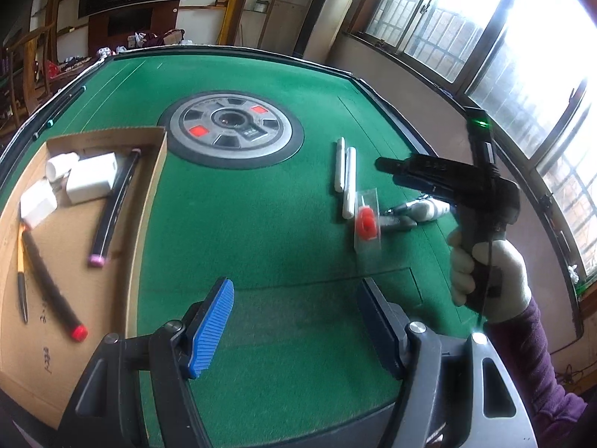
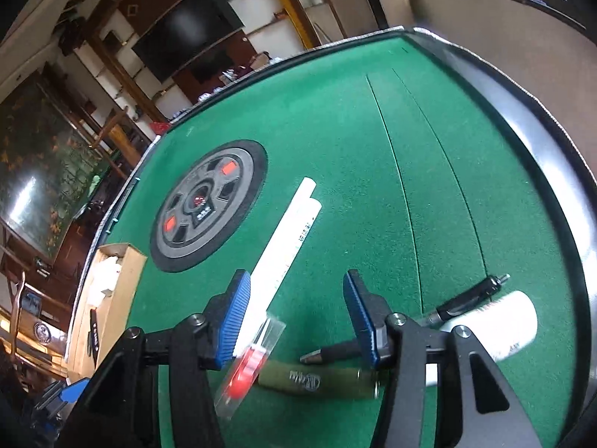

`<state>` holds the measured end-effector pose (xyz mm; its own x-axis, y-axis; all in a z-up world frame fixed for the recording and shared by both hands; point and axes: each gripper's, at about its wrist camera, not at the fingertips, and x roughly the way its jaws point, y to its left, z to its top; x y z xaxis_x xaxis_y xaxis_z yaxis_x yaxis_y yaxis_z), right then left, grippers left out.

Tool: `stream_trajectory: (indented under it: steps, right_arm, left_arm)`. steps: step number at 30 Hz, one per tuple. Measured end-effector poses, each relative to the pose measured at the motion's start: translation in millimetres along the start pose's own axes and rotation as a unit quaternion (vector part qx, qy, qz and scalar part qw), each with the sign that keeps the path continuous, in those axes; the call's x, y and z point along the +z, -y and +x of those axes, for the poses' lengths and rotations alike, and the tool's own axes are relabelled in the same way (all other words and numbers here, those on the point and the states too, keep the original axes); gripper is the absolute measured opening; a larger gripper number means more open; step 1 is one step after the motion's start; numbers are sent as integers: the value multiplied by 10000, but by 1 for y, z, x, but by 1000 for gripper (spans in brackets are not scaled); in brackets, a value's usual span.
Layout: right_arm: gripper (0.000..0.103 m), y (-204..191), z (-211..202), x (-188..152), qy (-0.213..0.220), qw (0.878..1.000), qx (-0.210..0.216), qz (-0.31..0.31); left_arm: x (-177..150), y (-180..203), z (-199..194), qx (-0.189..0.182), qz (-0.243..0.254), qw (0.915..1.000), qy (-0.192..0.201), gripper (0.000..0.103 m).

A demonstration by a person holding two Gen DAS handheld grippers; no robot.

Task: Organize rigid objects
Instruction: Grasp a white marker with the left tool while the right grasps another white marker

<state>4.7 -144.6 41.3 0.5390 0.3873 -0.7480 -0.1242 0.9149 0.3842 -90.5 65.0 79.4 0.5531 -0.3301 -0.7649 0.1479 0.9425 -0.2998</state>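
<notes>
Two white sticks (image 1: 347,177) lie side by side on the green felt table (image 1: 261,224); they also show in the right wrist view (image 2: 287,239). Below them lies a clear packet with a red piece (image 1: 366,224), also in the right wrist view (image 2: 246,366). Beside it are an olive cylinder (image 2: 317,379), a black pen (image 2: 429,321) and a white tube (image 2: 492,324). My left gripper (image 1: 294,321) is open and empty over bare felt. My right gripper (image 2: 298,313) is open and empty, just above the packet and pen; it shows in the left wrist view (image 1: 388,168).
A cardboard tray (image 1: 149,201) at the left holds white blocks (image 1: 91,177), a black stick (image 1: 115,205), a dark red-tipped stick (image 1: 52,283) and a pen (image 1: 20,280). A round grey hub (image 1: 231,128) sits in the table's middle. Raised black rim (image 2: 559,194) bounds the table.
</notes>
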Motion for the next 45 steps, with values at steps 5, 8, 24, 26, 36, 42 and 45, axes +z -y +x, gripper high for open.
stream_trajectory:
  steps: [5,8,24,26,36,42,45]
  right_arm:
    - [50,-14,33,12,-273,9982,-464,-272]
    - [49,-22,45,12,-238,9956,-717,-548]
    - [33,16,35,20,-221,9978,-626,38]
    - [33,21,33,20,-254,9985,-436,214]
    - [34,24,33,20,-201,9984,-436,305]
    - [36,18,34,16,-190,9988,-414,178]
    - [36,12,37,15,-237,9990,-370,40]
  left_arm:
    - [12,7,12,129,8,9999,-53,72]
    - [21,10,23,200,12,9998,-82,72]
    - [106,63,164,159,753,9959,-478,52]
    - [111,69,182,211,922,9940,-556,47]
    - [107,93,200,478,1728,9833,-315,11]
    - [98,53,154,395,1009,9941,-92,11]
    - [88,34,113,255,722,9970,146,11]
